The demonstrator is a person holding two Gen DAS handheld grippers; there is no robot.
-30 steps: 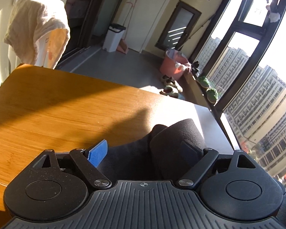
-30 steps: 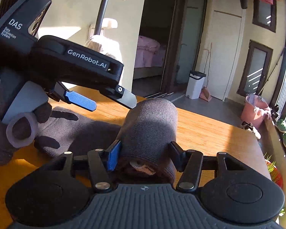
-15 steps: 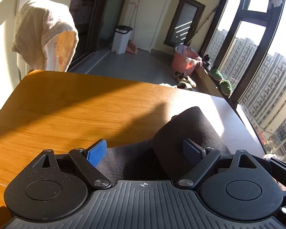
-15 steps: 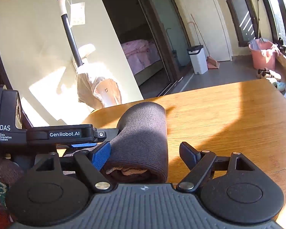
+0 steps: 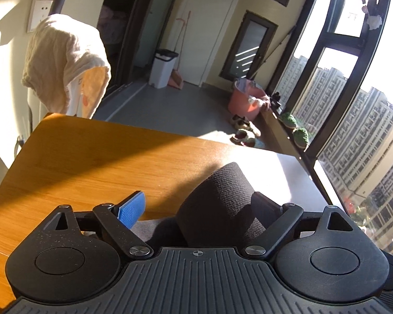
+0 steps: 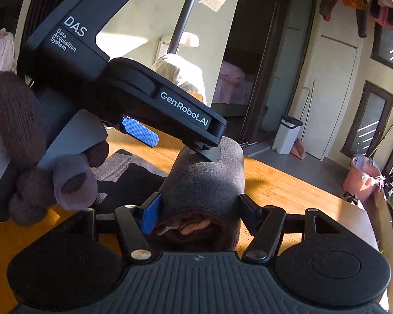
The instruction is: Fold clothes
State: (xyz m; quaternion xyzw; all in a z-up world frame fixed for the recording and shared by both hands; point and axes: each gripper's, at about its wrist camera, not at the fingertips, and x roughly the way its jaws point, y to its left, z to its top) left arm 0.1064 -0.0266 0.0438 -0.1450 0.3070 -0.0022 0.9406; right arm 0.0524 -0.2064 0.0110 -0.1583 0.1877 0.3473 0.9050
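Note:
A dark grey knitted garment is rolled into a thick roll point(image 6: 207, 183) on the wooden table point(image 6: 288, 191); its unrolled part point(image 6: 123, 172) lies flat to the left. My right gripper point(image 6: 199, 206) is shut on the near end of the roll. My left gripper point(image 5: 199, 206) is open, jaws wide apart; its right finger rests against the roll point(image 5: 222, 196), its blue-padded left finger point(image 5: 132, 209) stands free. In the right wrist view the left gripper point(image 6: 170, 141) hovers over the roll's far end with one fingertip touching it.
A cream towel point(image 5: 65, 65) hangs beyond the table's far left corner. A white bin point(image 5: 163, 68), pink bucket point(image 5: 245, 99) and shoes point(image 5: 243, 130) stand on the floor behind. The table's far edge point(image 5: 170, 133) and right edge by the window are close.
The right gripper closed on the roll after opening half a second ago, and swung back. The left gripper stays open beside the roll, tilted up slightly.

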